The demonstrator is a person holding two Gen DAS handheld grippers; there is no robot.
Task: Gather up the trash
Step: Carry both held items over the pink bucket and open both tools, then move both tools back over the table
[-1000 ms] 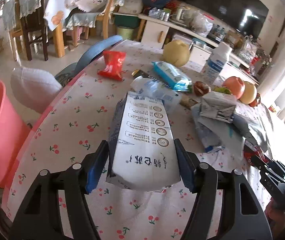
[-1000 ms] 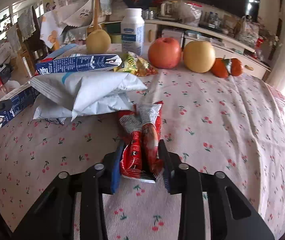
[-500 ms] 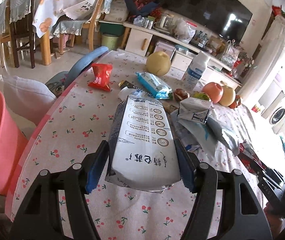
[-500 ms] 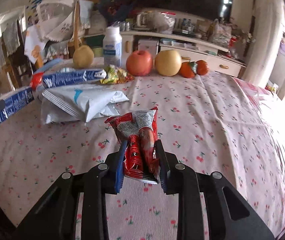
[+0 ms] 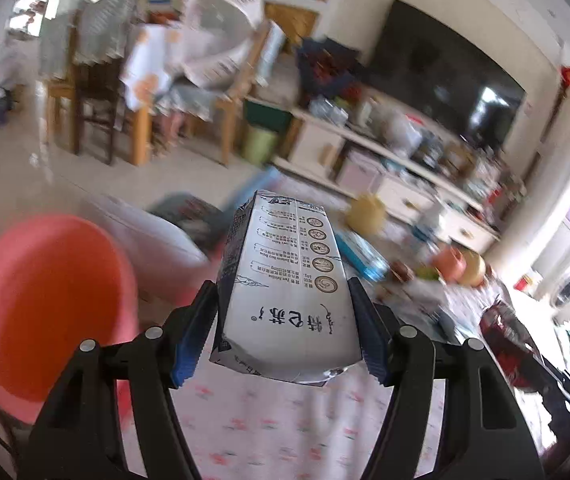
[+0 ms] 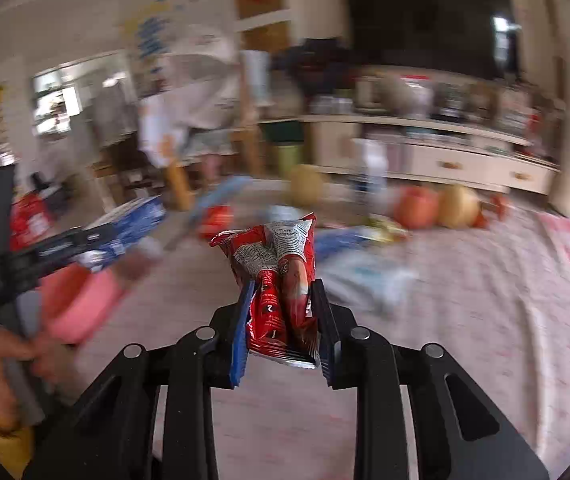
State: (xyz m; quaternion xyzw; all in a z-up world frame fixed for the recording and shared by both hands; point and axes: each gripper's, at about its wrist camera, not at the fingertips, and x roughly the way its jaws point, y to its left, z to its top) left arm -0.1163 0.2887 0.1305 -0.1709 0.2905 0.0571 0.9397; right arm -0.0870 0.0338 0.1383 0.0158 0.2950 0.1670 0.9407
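My left gripper (image 5: 283, 332) is shut on a white and blue milk carton (image 5: 285, 276) and holds it in the air above the table edge. A pink bin (image 5: 45, 304) stands just left of and below it. My right gripper (image 6: 283, 320) is shut on a crumpled red snack wrapper (image 6: 279, 276), held above the cherry-print tablecloth (image 6: 465, 320). In the right wrist view the left gripper with the carton (image 6: 125, 220) shows at the left, over the pink bin (image 6: 81, 300).
More wrappers and bags (image 6: 365, 272) lie on the table. An apple (image 6: 417, 206), a pear (image 6: 459, 206) and a round yellow fruit (image 5: 365, 214) sit at the far side. Chairs (image 5: 97, 92) and a TV cabinet (image 5: 385, 152) stand beyond. Both views are motion-blurred.
Both grippers have lifted and swung left with their loads. The left carton has moved from over the table toward the pink bin. The right wrapper is higher above the cloth.
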